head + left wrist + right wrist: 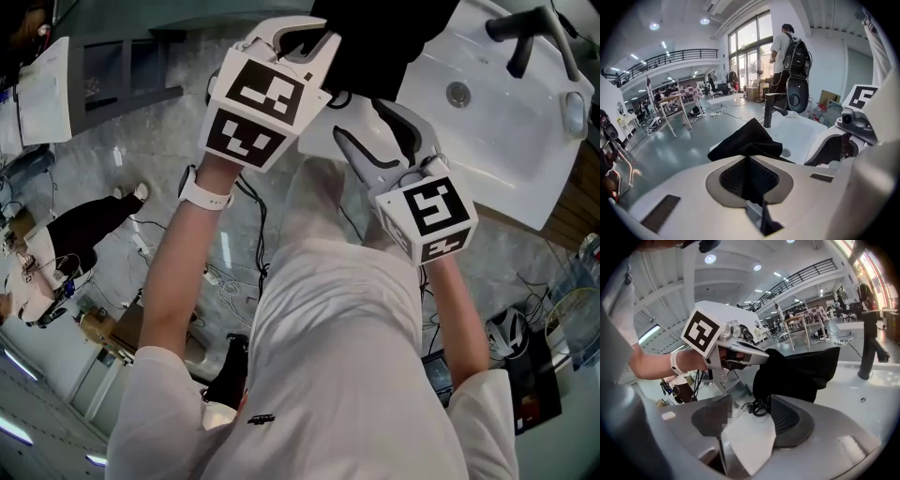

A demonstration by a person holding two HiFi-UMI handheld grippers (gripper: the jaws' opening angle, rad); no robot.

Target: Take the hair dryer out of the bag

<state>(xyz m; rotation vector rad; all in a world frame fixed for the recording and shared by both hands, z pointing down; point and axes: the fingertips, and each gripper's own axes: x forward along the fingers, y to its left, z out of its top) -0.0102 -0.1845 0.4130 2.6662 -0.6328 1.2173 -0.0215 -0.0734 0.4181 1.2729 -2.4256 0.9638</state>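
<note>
No readable text, brand or number anywhere. Only black-and-white square marker patterns, on my left cube (pixel 258 103) and right cube (pixel 433 214), both left of the sink (pixel 487 141). Small dark mark (pixel 262 418) on my shirt (pixel 337 356), too small to read.

1. The right claw (pixel 749 414) fills the foreground, its two jaws standing apart with neither pad pressing on anything.
2. A white wedge shows in the gap between the jaws. It is possibly cloth, though the view is too close to tell.
3. Just beyond the jaw tips hangs a black bag (pixel 799 373), crumpled and drooping.
4. A thin black cord (pixel 755 407) loops at the bag's lower edge, right at the jaw tips.
5. The left claw (pixel 761 355) pinches the bag's upper left edge, with its marker cube (pixel 702 331) facing the camera.
6. Behind the cube is a hand (pixel 693 361) wearing a white wristband (pixel 675 363).
7. At right, a black faucet (pixel 872 345) stands upright on a white sink (pixel 876 380).
</note>
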